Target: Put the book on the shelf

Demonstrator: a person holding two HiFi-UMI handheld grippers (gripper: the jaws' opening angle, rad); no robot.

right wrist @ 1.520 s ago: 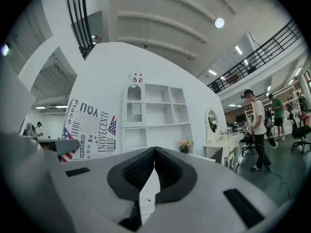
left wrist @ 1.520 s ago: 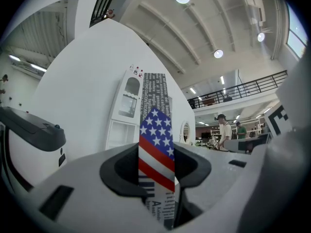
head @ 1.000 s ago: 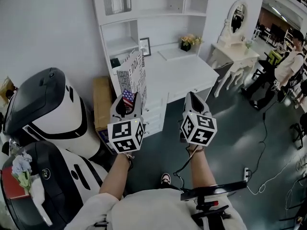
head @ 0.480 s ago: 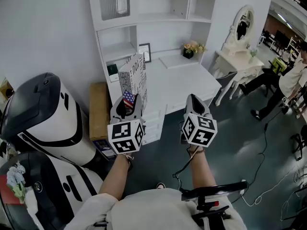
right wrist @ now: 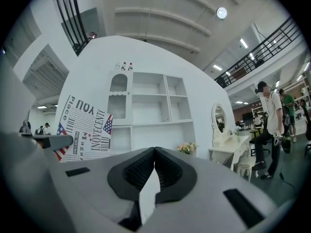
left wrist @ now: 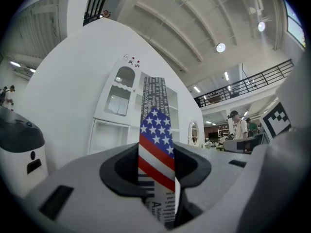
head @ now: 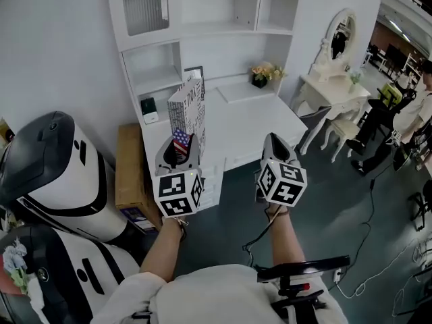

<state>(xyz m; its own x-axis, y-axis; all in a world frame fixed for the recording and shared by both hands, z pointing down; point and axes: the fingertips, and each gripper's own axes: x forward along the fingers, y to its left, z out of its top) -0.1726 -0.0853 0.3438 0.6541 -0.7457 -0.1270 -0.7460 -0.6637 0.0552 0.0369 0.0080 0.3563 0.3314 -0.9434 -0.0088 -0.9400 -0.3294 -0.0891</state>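
Tongs first: left tongs (head: 179, 147) clamped on the lower edge of the book (head: 187, 110), pads pressing both covers. Thin volume, newspaper-style lettering, stars-and-stripes patch near the grip, held upright in the air. Right tongs (head: 272, 140) closed on nothing, tips meeting, carried level with the left pair and well apart from the book.

Beyond the tongs, below and ahead: white bench (head: 250, 117), nothing from the task resting on it. Above the bench, tall white shelf unit (head: 202, 29) with open compartments, several of them bare. Small flower pot (head: 262, 74) at the back of the bench. Possibly a picture frame just behind the book, mostly hidden by it. Off to the right, white dressing table (head: 331, 79) with an oval mirror; off to the left, large white-and-black machine (head: 61, 160).

Progress, judged from this: book picked up and carried toward the unit, not yet touching any shelf. Left to do: reaching a free compartment, setting the book in, loosening the left tongs.
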